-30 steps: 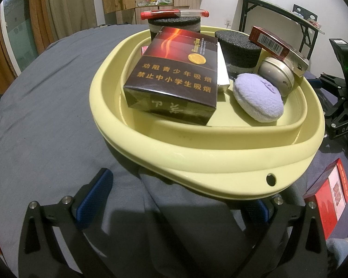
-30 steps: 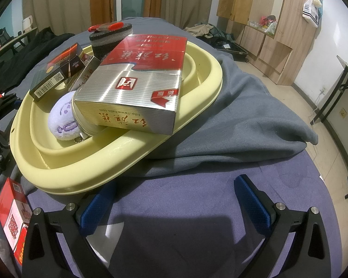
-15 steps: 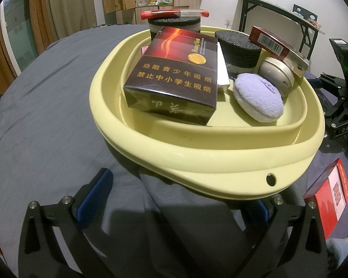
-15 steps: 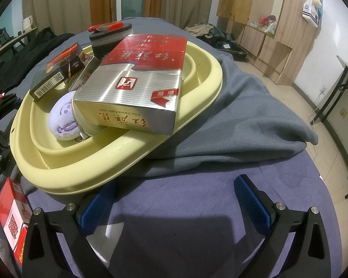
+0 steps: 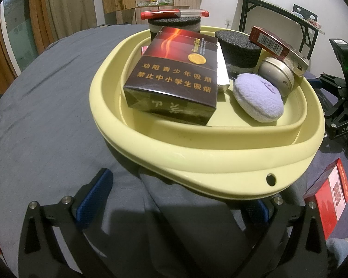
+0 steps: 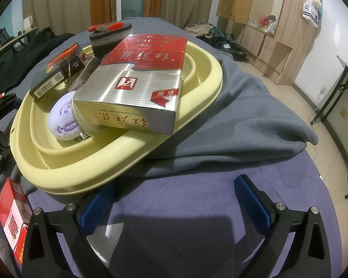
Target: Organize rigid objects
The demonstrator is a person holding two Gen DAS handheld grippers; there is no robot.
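A pale yellow basin [image 5: 220, 159] [image 6: 85, 169] rests on grey cloth. In it lie a dark brown cigarette carton [image 5: 174, 74], a red-and-silver carton [image 6: 136, 88], a lilac puff [image 5: 257, 97] [image 6: 60, 118], a silver tin [image 5: 276, 76], two black foam cylinders [image 5: 241, 48], and a red pen [image 5: 174, 13] on top of one. A red box [image 5: 329, 194] [image 6: 11, 213] lies on the cloth outside the basin. My left gripper [image 5: 176, 194] is open and empty below the basin's rim. My right gripper [image 6: 174, 199] is open and empty over the purple cloth.
A black stand [image 5: 343, 106] sits right of the basin. A grey blanket [image 6: 243, 115] drapes over the round purple surface [image 6: 197, 220]. Wooden cabinets [image 6: 262, 18] and a folding table [image 5: 278, 14] stand behind. The floor drops away at the right in the right wrist view.
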